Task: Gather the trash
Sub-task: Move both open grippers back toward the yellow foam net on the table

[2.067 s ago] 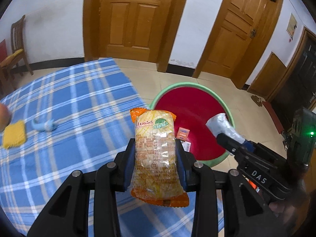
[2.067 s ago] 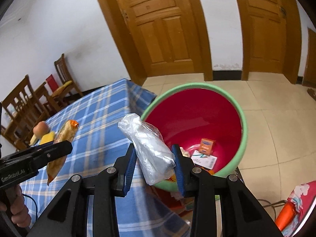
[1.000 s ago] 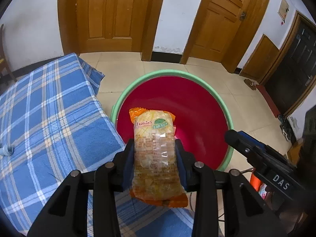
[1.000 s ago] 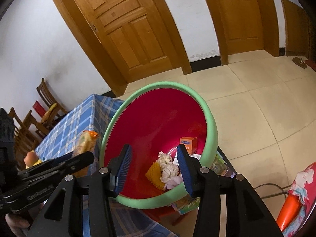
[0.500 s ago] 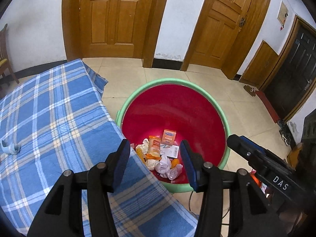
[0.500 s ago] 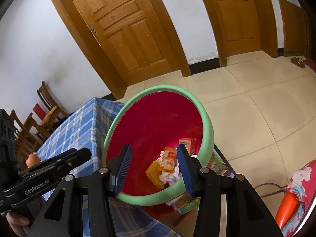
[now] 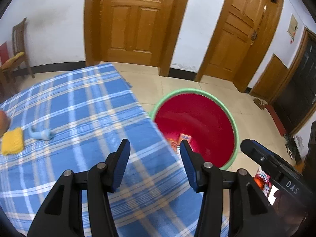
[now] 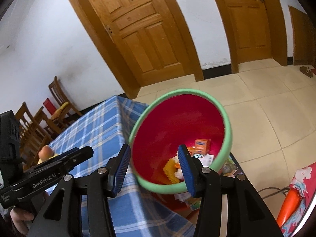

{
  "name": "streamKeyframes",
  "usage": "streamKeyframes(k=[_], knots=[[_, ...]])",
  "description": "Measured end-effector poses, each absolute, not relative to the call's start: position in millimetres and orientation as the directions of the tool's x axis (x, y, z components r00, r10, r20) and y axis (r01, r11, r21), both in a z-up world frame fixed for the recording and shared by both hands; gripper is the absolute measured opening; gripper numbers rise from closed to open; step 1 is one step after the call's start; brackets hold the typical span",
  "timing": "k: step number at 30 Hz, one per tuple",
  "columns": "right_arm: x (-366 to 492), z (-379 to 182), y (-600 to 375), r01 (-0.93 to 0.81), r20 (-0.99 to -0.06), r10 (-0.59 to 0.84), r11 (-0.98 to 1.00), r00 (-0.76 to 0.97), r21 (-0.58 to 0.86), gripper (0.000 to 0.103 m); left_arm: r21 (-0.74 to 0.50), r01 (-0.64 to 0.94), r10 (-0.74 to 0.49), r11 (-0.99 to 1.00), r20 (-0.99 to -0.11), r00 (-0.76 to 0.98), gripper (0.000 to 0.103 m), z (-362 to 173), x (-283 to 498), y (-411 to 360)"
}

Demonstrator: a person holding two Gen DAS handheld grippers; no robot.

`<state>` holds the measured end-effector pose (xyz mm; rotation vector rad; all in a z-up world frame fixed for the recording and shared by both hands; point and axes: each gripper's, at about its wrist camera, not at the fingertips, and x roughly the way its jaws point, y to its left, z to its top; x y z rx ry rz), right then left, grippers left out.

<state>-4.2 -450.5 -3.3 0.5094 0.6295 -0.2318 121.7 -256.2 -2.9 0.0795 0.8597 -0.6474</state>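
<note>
A: So what's each gripper doing? The left gripper (image 7: 154,150) has its fingers (image 7: 120,164) apart with nothing in them, hanging over the right edge of the counter (image 7: 79,106) with the blue plaid cloth.

B: Right gripper (image 8: 153,158) is empty too — its jaws are opening, nothing between them, and it's looking straight into the red bin (image 8: 227,126).

A: And the trash?

B: Down in the bottom of the bin: an orange box (image 8: 202,143), a yellow sponge-looking piece (image 8: 169,170) and some wrappers. The bin sits on the floor, tight against the counter's right edge.

A: Left over near the counter's left edge — a yellow sponge (image 7: 12,143) and a light blue scrap (image 7: 40,133).
</note>
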Motion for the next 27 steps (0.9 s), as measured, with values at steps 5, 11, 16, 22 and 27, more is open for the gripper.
streamKeyframes(k=[5, 11, 16, 22, 27], knots=[[0, 4, -430, 0.322, -0.604, -0.029, 0.866, 0.797, 0.383, 0.052, -0.181, 0.512, -0.469, 0.840, -0.716, 0.517, 0.052, 4, 128, -224], [10, 11, -405, 0.280, -0.601, 0.002, 0.884, 0.799, 0.375, 0.053, -0.160, 0.450, -0.419, 0.879, -0.710, 0.565, 0.052, 10, 138, -182], [20, 15, -385, 0.247, -0.599, 0.027, 0.895, 0.800, 0.371, 0.053, -0.130, 0.400, -0.366, 0.907, -0.713, 0.598, 0.052, 12, 149, -148], [32, 19, -363, 0.227, -0.601, 0.046, 0.900, 0.798, 0.371, 0.054, -0.111, 0.329, -0.305, 0.938, -0.715, 0.629, 0.052, 12, 166, -104], [44, 24, -348, 0.216, -0.603, 0.057, 0.904, 0.795, 0.369, 0.054, -0.092, 0.280, -0.258, 0.956, -0.721, 0.644, 0.052, 7, 182, -74]])
